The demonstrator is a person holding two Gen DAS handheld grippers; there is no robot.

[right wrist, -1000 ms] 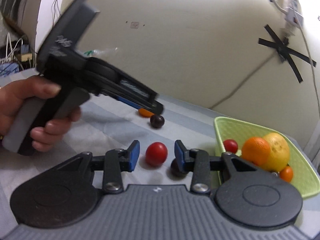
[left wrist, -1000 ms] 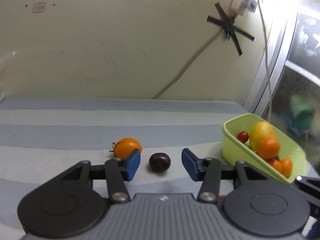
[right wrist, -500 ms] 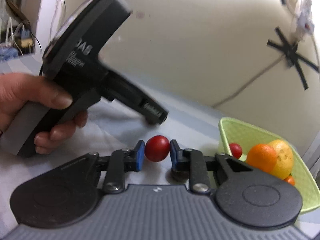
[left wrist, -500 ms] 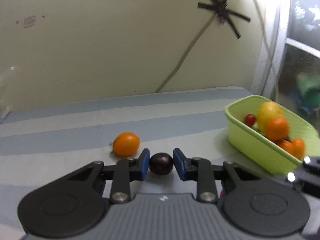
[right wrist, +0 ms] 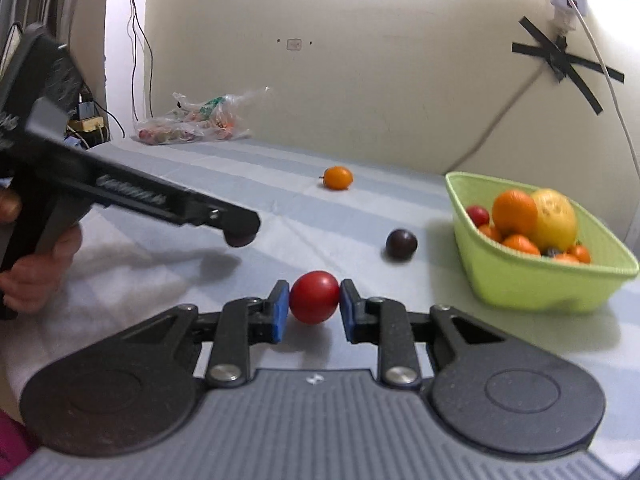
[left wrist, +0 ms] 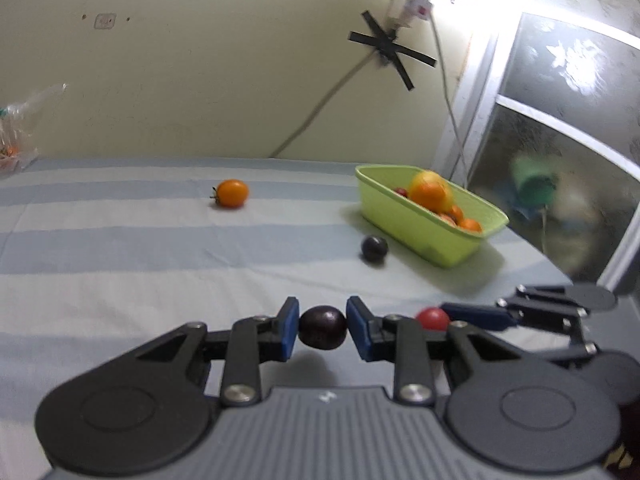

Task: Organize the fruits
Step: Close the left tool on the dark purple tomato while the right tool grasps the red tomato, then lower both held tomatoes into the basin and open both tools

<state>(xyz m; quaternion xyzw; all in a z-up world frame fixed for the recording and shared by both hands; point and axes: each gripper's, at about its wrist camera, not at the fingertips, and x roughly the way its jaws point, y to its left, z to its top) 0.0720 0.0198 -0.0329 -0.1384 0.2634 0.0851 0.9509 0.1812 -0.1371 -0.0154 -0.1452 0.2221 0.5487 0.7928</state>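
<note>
My left gripper (left wrist: 322,327) is shut on a dark purple plum (left wrist: 323,327) and holds it above the striped cloth. My right gripper (right wrist: 314,304) is shut on a red tomato (right wrist: 314,297), also lifted. In the left wrist view the right gripper (left wrist: 448,316) with the tomato (left wrist: 432,318) shows at lower right. A green basket (left wrist: 428,226) (right wrist: 532,276) at the right holds oranges, a lemon and small red fruit. A second dark plum (left wrist: 374,249) (right wrist: 401,244) lies just left of the basket. An orange fruit (left wrist: 230,193) (right wrist: 338,177) lies farther back.
The striped cloth (left wrist: 120,256) covers the table up to the wall. A plastic bag (right wrist: 192,122) with small items lies at the far left by the wall. The left gripper's body and the hand (right wrist: 36,264) fill the left of the right wrist view. A window frame (left wrist: 472,128) stands right.
Both grippers have closed on their fruit and lifted them, pulling back from the basket. The orange fruit and second plum stay on the cloth.
</note>
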